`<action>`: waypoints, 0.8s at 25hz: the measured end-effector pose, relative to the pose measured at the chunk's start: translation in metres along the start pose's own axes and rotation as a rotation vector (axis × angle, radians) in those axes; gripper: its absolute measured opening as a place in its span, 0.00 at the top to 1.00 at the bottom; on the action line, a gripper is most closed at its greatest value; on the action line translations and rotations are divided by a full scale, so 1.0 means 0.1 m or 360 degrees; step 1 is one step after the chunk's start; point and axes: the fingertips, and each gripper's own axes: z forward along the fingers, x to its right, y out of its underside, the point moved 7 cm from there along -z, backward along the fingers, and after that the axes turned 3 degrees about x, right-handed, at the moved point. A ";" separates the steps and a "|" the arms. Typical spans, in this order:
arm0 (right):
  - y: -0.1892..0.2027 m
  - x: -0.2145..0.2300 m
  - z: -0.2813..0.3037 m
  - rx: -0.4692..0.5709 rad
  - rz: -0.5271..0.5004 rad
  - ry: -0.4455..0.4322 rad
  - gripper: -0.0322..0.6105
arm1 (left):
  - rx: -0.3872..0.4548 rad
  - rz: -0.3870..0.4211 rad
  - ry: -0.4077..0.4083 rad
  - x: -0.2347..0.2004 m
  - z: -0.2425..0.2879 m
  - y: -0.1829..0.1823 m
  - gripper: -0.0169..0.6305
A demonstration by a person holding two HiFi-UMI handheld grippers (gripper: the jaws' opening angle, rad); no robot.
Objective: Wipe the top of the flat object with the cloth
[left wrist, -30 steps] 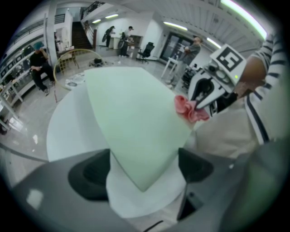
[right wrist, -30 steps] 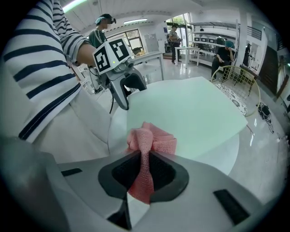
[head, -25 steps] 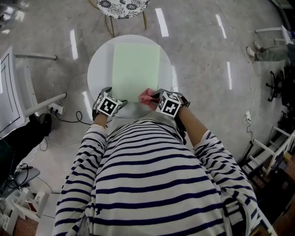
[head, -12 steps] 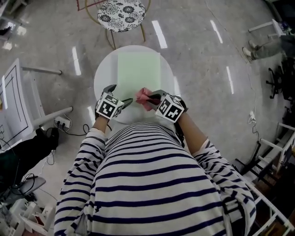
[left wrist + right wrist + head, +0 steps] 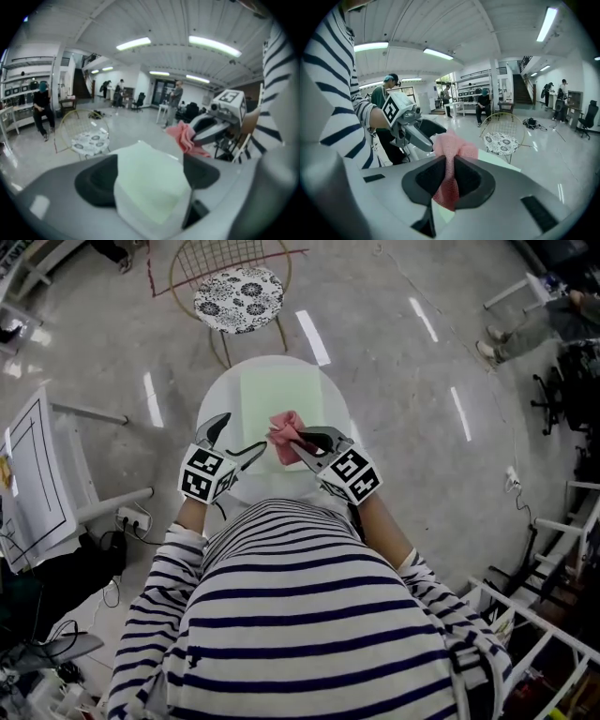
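Two grippers: the right gripper (image 5: pixel 296 439) is clamped on the cloth (image 5: pixel 284 424), at 6 o'clock on the sheet (image 5: pixel 279 390). The left gripper (image 5: pixel 242 434), jaws apart and empty, hovers at 7 o'clock. The sheet lies on the table (image 5: pixel 212 401). Judged: wiping barely started; almost the whole top is left.

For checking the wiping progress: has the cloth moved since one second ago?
Yes. The cloth, held in the right tongs, went from the near edge of the sheet farther onto it, away from the person.
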 end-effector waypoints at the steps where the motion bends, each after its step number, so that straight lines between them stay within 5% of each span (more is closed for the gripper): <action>1: -0.06 -0.04 -0.04 0.0049 0.0021 0.0018 0.87 | 0.0059 0.0010 -0.0001 0.02 -0.08 -0.06 0.31; 8: -0.46 -0.22 -0.30 0.0396 0.0080 0.0143 0.87 | 0.0516 0.0110 0.0002 0.16 -0.55 -0.47 0.62; 13: -0.59 -0.39 -0.40 0.0513 0.0028 0.0169 0.87 | 0.0660 0.0244 0.0047 0.31 -0.76 -0.60 0.90; 20: -0.59 -0.59 -0.45 0.0531 0.0006 0.0211 0.87 | 0.0711 0.0302 0.0115 0.52 -0.86 -0.55 0.96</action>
